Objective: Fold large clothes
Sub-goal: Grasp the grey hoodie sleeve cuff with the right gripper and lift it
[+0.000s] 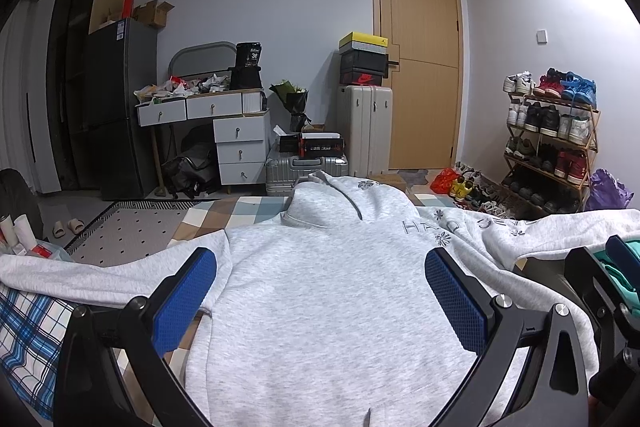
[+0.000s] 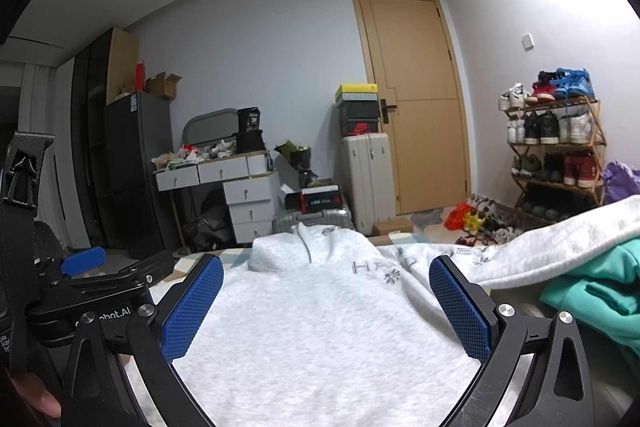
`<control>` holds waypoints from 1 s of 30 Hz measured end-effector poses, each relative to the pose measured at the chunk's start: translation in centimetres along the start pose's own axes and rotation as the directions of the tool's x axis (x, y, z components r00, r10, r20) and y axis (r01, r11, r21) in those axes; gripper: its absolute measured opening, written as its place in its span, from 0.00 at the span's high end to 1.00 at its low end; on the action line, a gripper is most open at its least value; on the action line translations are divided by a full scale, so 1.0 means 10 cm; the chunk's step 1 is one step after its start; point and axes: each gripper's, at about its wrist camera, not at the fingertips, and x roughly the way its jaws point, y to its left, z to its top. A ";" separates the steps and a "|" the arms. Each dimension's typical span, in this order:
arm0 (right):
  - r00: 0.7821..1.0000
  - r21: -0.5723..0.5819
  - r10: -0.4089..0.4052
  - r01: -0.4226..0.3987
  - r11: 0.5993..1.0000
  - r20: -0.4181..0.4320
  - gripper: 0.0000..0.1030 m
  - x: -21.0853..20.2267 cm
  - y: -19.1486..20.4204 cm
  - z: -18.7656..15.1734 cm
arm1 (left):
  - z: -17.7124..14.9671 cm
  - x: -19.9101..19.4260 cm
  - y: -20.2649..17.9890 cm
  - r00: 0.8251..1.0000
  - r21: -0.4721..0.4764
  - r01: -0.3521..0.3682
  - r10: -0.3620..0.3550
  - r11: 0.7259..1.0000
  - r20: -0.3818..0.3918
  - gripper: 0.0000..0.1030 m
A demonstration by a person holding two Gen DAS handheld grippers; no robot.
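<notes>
Two grippers hung over one light grey hoodie point(image 1: 320, 287) that lay spread flat on the bed point(image 1: 256, 211), its checked cover showing past the hood at the far edge. The left gripper point(image 1: 320, 291) had its blue-padded fingers point(image 1: 188, 299) wide apart, with the body of the hoodie showing in the gap between them and nothing clamped. The right gripper point(image 2: 326, 301) was likewise spread, its pads point(image 2: 460, 303) flanking the chest of the hoodie point(image 2: 320, 327) and holding nothing.

The hood point(image 1: 320, 203) lay toward the far edge of the bed, facing the room, and one sleeve point(image 1: 80, 275) stretched out to the left edge, over a blue plaid cloth point(image 1: 28, 331) at the near left corner. The other sleeve, with printed letters and small flowers, ran off toward the right edge. A teal garment point(image 2: 592, 291) sat bunched at the right side of the bed, just beside that sleeve.

Beyond the bed stood a white drawer desk point(image 1: 224, 131) heaped with clutter, a pale suitcase point(image 1: 368, 127) topped with shoe boxes, a wooden door point(image 1: 420, 55) and a shoe rack point(image 1: 552, 143).
</notes>
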 end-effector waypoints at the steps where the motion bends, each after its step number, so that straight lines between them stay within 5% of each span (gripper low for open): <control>1: 1.000 -0.001 -0.001 0.001 1.000 -0.003 0.00 0.02 0.00 -0.05 | 0.00 0.00 0.00 1.000 0.000 -0.001 0.001 1.000 0.000 0.01; 20: 0.994 0.047 -0.059 0.063 0.997 -0.092 0.00 0.13 -0.26 -0.03 | -0.02 0.04 0.04 0.999 -0.011 0.019 -0.020 1.000 -0.034 0.01; 24: 0.986 0.128 -0.063 0.083 0.988 -0.156 0.00 0.05 -0.73 0.14 | -0.05 0.06 -0.02 0.996 0.000 0.049 -0.049 0.999 -0.068 0.01; 27: 0.965 0.184 -0.141 0.182 0.966 -0.219 0.00 -0.12 -1.33 0.36 | -0.05 0.04 -0.07 0.994 0.017 0.075 -0.074 0.997 -0.081 0.01; 30: 0.916 0.202 -0.287 0.348 0.915 -0.278 0.00 -0.40 -2.08 0.56 | -0.05 0.01 -0.12 0.993 0.036 0.089 -0.086 0.995 -0.080 0.01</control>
